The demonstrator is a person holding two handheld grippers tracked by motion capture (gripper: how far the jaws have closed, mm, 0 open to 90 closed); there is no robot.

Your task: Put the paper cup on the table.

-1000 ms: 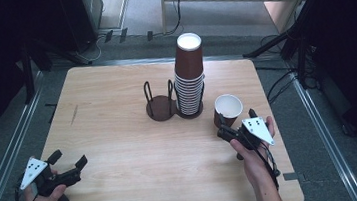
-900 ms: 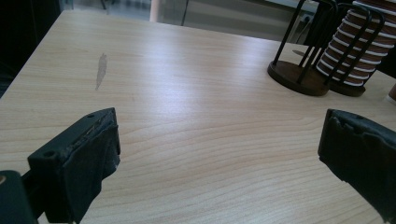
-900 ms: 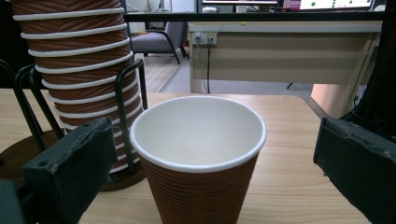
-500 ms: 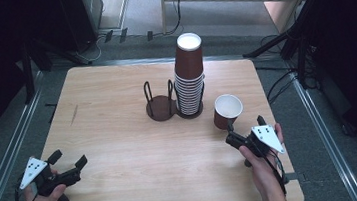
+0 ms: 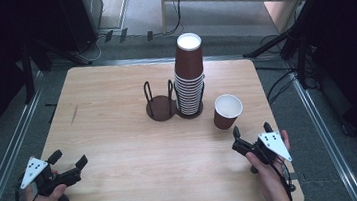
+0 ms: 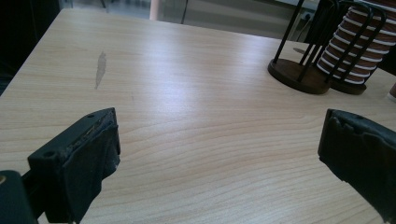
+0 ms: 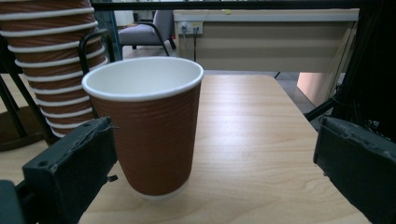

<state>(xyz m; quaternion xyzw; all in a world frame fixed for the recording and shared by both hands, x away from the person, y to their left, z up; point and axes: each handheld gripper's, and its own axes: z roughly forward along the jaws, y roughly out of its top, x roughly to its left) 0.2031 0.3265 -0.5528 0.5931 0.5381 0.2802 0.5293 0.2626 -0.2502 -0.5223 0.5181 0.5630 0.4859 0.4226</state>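
one cup (image 5: 228,111) stands upright on the table (image 5: 117,112), apart from the stack of cups (image 5: 188,77) in the holder (image 5: 160,102), so i judge the work is partway with many cups left to take off. right gripper (image 5: 251,137) is spread open just behind the cup, gripping nothing; left gripper (image 5: 67,166) is open and empty near the front left corner. wide bare wood in the middle, but the right gripper sits close to the right and front edges.

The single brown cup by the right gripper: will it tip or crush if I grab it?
The single cup looks like empty ribbed paper, so probably light and easily dented. It is tall on a narrower base, so a sideways nudge may tip it.
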